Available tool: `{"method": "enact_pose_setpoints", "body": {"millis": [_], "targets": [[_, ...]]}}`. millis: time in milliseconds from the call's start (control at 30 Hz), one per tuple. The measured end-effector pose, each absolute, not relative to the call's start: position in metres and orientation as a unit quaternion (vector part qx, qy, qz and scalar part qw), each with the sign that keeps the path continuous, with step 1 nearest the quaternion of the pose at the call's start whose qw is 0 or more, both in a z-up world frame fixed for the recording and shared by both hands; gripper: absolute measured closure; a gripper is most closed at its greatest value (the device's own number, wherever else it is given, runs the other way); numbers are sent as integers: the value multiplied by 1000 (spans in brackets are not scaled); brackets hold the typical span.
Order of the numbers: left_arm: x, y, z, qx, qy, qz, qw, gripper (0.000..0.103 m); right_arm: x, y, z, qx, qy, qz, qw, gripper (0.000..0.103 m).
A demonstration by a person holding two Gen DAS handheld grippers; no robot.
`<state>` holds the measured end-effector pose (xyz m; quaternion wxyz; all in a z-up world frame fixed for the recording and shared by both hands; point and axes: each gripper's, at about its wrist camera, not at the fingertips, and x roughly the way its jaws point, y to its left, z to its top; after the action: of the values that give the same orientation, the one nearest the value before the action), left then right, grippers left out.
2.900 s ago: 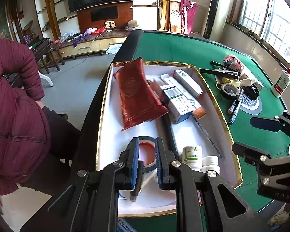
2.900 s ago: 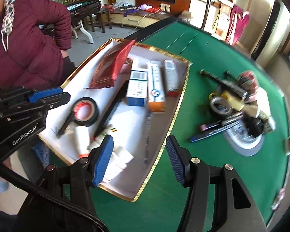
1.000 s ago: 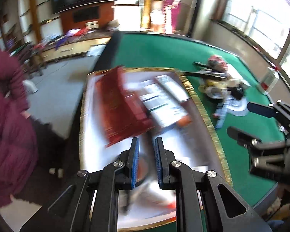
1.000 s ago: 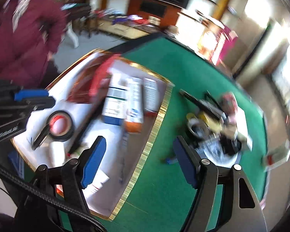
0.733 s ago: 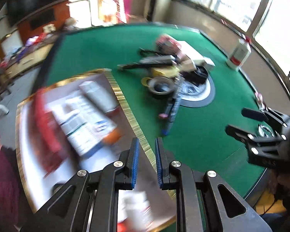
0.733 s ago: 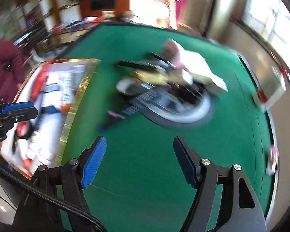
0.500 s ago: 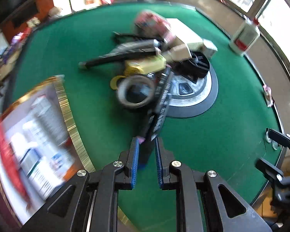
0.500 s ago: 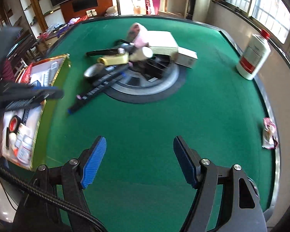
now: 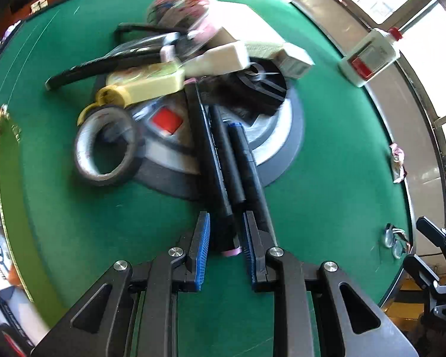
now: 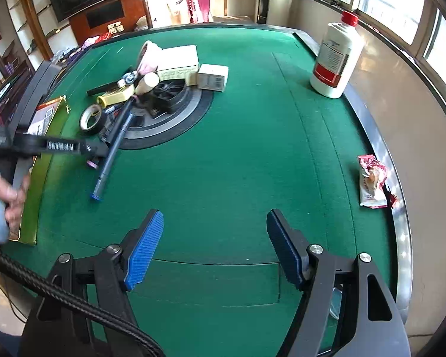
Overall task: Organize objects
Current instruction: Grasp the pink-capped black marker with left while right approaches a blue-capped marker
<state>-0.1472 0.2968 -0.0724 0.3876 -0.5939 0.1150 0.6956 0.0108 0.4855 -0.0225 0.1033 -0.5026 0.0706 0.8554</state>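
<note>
Three black markers (image 9: pixel 223 160) lie side by side, running from the pile on the round centre disc (image 9: pixel 285 136) toward me. My left gripper (image 9: pixel 224 235) points steeply down over their near ends. Its jaws are opening, and the pink-capped marker (image 9: pixel 231 250) lies between the blue pads, which do not press on it. In the right wrist view the left gripper (image 10: pixel 98 151) hovers by that pink cap (image 10: pixel 90 163), beside the blue-capped marker (image 10: pixel 108 160). My right gripper (image 10: pixel 215 217) stands open over bare green felt with nothing between its fingers.
The pile holds a tape roll (image 9: pixel 104 148), a yellow tube (image 9: pixel 145 86), small boxes (image 10: pixel 212 77) and a pink pouch (image 9: pixel 181 3). The gold-rimmed tray (image 9: pixel 0 178) lies at the left. A white bottle (image 10: pixel 336 56) and a snack wrapper (image 10: pixel 371 181) sit near the right rim.
Both grippers have swung away from the tray to the pile at the table's centre. The left gripper has come down over the markers and its jaws have parted slightly.
</note>
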Motion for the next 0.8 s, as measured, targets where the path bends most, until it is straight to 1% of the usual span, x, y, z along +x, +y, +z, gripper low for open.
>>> {"method": "enact_pose_setpoints", "body": {"millis": [133,500,533,567,667,800], "targets": [[-160,300,-73,-600,109,704,363,85,12,489,-19,-498,64,858,103,31],[-180,336,-75,-588,140,723,335,85,18,499,-26,-504,71,854,105,31],[-176,337,-75,-583,149,726,333,92,18,499,-27,-506,71,853,104,31],[-172,337,-76,-580,155,727,334,92,17,500,-28,-507,73,853,102,31],[-154,326,-77,-571,163,729,339,92,15,504,-30,-506,95,852,90,31],[-116,294,-78,-568,166,731,340,92,2,519,-38,-510,164,842,66,31]]}}
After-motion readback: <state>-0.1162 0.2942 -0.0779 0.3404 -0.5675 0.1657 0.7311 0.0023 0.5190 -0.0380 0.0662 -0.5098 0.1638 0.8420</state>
